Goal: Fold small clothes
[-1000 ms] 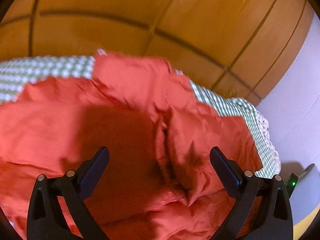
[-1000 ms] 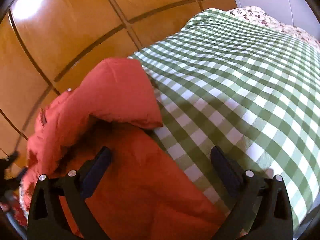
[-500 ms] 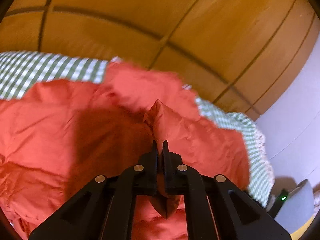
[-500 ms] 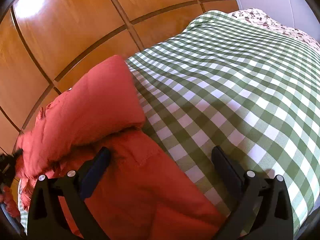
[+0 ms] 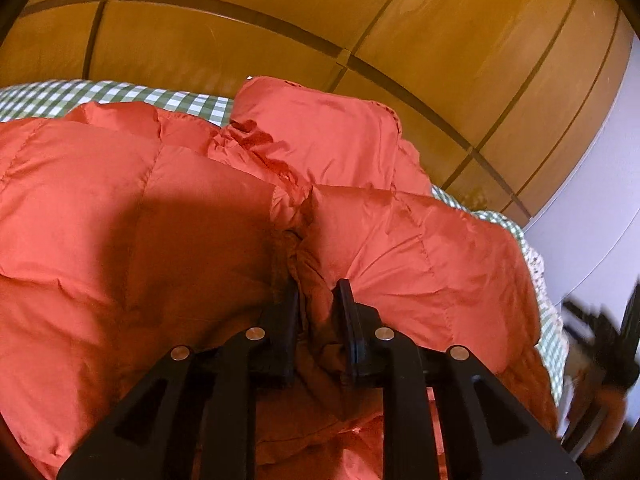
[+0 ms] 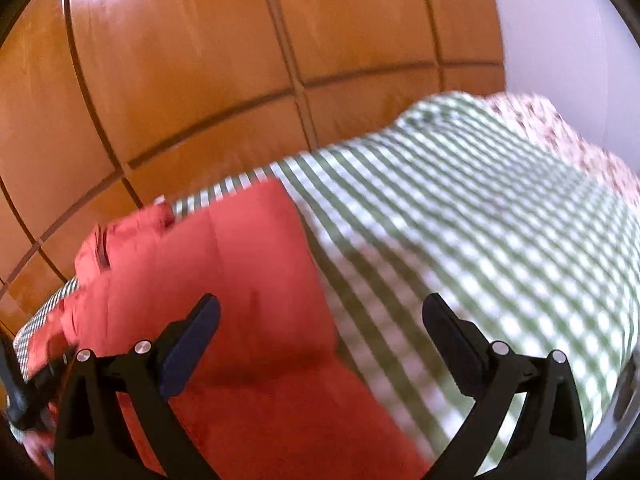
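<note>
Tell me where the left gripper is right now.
In the left wrist view the left gripper sits low at centre, pinching a bunched fold of the red quilted jacket, which lies on the green checked bedspread.

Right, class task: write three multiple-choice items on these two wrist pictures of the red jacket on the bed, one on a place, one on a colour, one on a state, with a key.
1. Where does the jacket lie?
A. on the checked cover
B. on the wooden floor
C. on a chair

2. What colours are the cover's checks?
A. blue and white
B. green and white
C. black and yellow

3. How does the left hand-held gripper stand?
A. wide open, clear of cloth
B. pinching a fold of the jacket
C. holding a hanger

Key: 1 A, checks show around the jacket's edges; 2 B, green and white squares show in both views; 3 B, bunched red cloth sits between its near-closed fingers, which have just been easing apart.
</note>
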`<state>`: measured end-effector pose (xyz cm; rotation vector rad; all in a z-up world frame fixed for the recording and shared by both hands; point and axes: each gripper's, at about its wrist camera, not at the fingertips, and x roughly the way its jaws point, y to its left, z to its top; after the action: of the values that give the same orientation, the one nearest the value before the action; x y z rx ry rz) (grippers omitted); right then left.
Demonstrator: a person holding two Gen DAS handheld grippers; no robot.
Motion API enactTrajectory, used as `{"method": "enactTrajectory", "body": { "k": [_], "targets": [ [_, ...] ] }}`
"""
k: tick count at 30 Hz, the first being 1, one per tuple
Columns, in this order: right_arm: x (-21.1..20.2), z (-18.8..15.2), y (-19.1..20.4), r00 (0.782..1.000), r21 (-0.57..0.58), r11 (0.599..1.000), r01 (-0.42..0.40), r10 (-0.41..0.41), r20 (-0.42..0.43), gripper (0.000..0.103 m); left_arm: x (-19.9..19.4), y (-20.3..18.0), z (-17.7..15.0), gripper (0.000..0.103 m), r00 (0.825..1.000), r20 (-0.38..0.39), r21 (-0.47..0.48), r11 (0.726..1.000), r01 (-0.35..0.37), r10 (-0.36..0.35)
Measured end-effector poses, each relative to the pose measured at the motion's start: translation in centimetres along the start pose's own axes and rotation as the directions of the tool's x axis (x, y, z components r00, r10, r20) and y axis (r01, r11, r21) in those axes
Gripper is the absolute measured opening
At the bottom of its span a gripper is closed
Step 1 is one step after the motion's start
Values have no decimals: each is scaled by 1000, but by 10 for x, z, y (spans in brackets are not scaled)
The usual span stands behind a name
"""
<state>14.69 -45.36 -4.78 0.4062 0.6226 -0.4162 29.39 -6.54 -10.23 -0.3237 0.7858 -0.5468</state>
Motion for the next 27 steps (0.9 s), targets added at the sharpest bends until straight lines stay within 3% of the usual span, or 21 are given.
{"method": "enactTrajectory", "body": {
  "k": [5, 11, 18, 27],
  "targets": [
    [75, 23, 21, 995, -93, 993, 73, -80, -66, 101, 5, 5, -3, 18, 1000, -8, -12, 1000, -4, 4],
    [132, 11, 17, 980, -145, 977, 156, -172, -105, 101, 13, 7, -4, 18, 1000, -29, -10, 1000, 1, -1],
    [144, 9, 9, 977, -112, 984, 139, -155, -148, 101, 17, 9, -5, 18, 999, -38, -21, 1000, 12, -13],
    [135, 10, 13, 977, -114, 981, 156, -170, -126, 101, 18, 9, -4, 18, 999, -41, -30, 999, 14, -16]
  ]
}}
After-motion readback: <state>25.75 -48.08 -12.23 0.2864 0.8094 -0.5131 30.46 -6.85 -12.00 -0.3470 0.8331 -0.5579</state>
